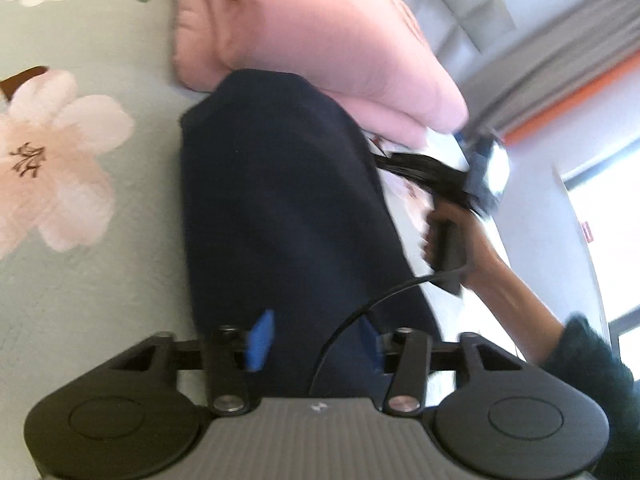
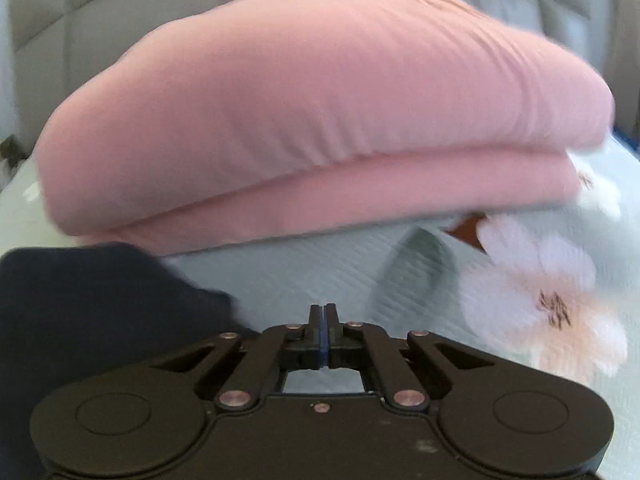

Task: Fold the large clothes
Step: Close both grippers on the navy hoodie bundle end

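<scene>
A dark navy garment [image 1: 280, 208] lies folded into a long strip on the floral bedsheet [image 1: 80, 240]. My left gripper [image 1: 316, 340] is open, its blue pads on either side of the garment's near end. My right gripper [image 2: 324, 324] is shut with nothing between its pads, above the sheet; the navy garment [image 2: 88, 300] lies to its left. In the left wrist view the right gripper [image 1: 480, 176] is blurred, held in a hand beyond the garment's right side.
A folded pink quilt [image 2: 320, 120] lies across the bed just past the garment, also seen in the left wrist view [image 1: 312, 32]. A grey padded headboard [image 2: 120, 12] stands behind it. A black cable [image 1: 360, 312] crosses over the garment.
</scene>
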`<state>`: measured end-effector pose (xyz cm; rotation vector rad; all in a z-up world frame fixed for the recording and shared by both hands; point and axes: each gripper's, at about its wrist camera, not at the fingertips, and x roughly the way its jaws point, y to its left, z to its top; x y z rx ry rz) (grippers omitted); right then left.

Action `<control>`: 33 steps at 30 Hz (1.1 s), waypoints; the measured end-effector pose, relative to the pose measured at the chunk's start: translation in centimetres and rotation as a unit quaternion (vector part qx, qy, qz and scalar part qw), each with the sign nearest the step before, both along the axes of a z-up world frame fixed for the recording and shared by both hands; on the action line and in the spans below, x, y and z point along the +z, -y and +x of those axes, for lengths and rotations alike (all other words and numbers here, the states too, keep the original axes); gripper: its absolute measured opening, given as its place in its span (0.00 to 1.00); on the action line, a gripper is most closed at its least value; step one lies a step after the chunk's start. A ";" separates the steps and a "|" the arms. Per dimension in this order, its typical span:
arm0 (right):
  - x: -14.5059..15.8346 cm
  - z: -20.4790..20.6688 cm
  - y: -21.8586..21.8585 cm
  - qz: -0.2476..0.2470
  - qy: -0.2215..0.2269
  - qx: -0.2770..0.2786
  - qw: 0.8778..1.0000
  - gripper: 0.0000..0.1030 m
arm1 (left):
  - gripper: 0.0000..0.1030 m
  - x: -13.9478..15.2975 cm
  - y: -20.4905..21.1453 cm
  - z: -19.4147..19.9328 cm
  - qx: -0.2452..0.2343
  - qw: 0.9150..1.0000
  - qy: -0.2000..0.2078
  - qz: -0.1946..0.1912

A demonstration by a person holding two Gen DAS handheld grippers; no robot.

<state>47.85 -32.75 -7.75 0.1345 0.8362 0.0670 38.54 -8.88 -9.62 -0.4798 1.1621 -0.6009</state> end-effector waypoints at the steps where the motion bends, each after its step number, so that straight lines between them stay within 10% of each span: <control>1: 0.1 -0.4 1.4 0.055 0.002 -0.006 0.998 0.00 | 0.55 -0.4 -0.3 0.2 0.011 1.000 0.000 0.004; 2: 0.2 -0.8 2.9 0.115 0.000 0.001 0.993 0.00 | 0.55 -0.6 -0.2 0.3 0.014 1.000 -0.005 0.009; 7: 3.0 -4.3 5.1 0.194 -0.004 0.046 0.980 0.89 | 0.58 0.9 -0.3 -0.7 -0.015 0.999 0.020 -0.036; 10: 4.5 -6.2 6.5 0.248 -0.007 0.076 0.966 0.88 | 0.81 2.3 -1.4 -1.0 0.013 0.998 0.053 -0.039; 15: 4.7 -8.0 7.7 0.317 -0.068 0.196 0.925 1.00 | 0.83 2.5 -1.0 0.9 0.030 0.998 0.063 0.010; 19: 1.7 -8.3 5.7 0.208 -0.125 0.168 0.955 1.00 | 0.81 -0.1 0.4 3.0 0.028 0.997 0.043 0.050; 23: 0.1 -8.6 4.3 0.218 -0.106 0.169 0.955 1.00 | 0.81 -1.7 0.9 4.2 0.027 0.998 0.027 0.056; 33: -2.5 -7.4 3.9 0.316 -0.128 0.191 0.920 1.00 | 0.82 -4.8 1.5 5.8 0.019 0.999 0.003 0.046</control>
